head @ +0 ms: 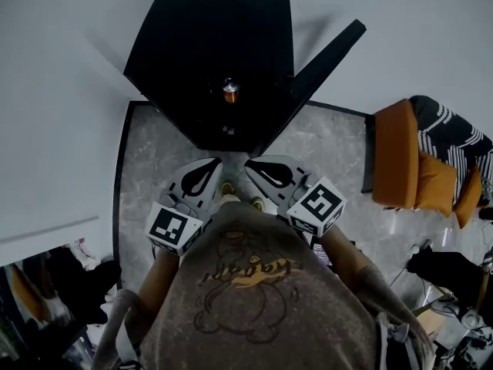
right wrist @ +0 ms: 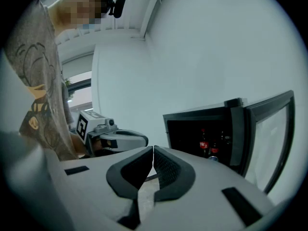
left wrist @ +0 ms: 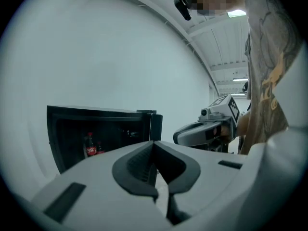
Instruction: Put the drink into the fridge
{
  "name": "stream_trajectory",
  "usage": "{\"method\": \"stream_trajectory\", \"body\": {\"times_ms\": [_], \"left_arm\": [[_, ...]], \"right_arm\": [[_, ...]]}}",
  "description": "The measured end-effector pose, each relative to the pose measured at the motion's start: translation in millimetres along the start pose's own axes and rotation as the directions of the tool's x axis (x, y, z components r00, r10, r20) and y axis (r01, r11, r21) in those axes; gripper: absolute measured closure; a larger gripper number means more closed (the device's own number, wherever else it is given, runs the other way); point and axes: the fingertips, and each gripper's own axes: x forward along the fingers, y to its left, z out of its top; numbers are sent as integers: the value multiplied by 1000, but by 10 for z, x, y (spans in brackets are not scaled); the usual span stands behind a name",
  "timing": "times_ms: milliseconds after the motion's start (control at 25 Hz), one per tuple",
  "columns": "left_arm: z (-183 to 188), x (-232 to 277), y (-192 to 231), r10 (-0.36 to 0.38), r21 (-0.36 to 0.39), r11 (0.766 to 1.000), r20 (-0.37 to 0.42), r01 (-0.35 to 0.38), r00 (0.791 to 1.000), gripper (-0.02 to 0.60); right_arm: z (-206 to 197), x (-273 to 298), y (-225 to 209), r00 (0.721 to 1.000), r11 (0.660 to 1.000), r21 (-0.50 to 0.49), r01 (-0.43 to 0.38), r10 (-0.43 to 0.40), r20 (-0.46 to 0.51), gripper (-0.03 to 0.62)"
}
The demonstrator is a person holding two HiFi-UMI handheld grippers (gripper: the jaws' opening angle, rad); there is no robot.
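**A:** Where is the drink?

**B:** The drink (head: 230,91) is in the fridge (head: 208,21). It stands upright on a shelf, and both gripper views show a red-labelled bottle there with a smaller one just beside it. The door (head: 327,56) hangs wide open on the right.

**A:** Why are both tools pulled in so close to the body?

**B:** I'd say because there is nothing to carry. The left hand-held gripper (head: 217,163) and the right hand-held gripper (head: 250,163) sit side by side at the person's chest. Their tips point at the fridge but are well apart from it. That looks like a resting pose after the placing, not a reach.

**A:** And the jaws?

**B:** The left is clenched, its pads meeting with nothing between them. The right is the same, with its ribbed pads pressed tip to tip and empty. Neither touches the bottle, the door or the other gripper.

**A:** So what is left?

**B:** Judging by how things lie, the drink is home. The open door is likely the only thing that needs a push, and closed jaws would do for that.
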Motion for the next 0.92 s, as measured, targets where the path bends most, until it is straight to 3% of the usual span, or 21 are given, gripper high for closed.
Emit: {"method": "stream_trajectory", "body": {"times_ms": [200,480,600,920], "left_arm": [[59,4,28,-1,-6,1000,45,1,999,577],[43,-11,10,-14,-21,1000,46,15,999,577],[40,-2,-4,-24,-24,999,41,25,999,577],[-16,19,12,-27,-26,999,23,28,999,577]], "right_arm": [[51,52,155,991,990,-59,-129,128,-30,572],[16,31,475,948,947,-81,-311,303,-96,572],[-1,30,508,935,935,-83,-343,332,-126,572],[19,62,468,931,929,-90,-358,348,-115,572]]}}
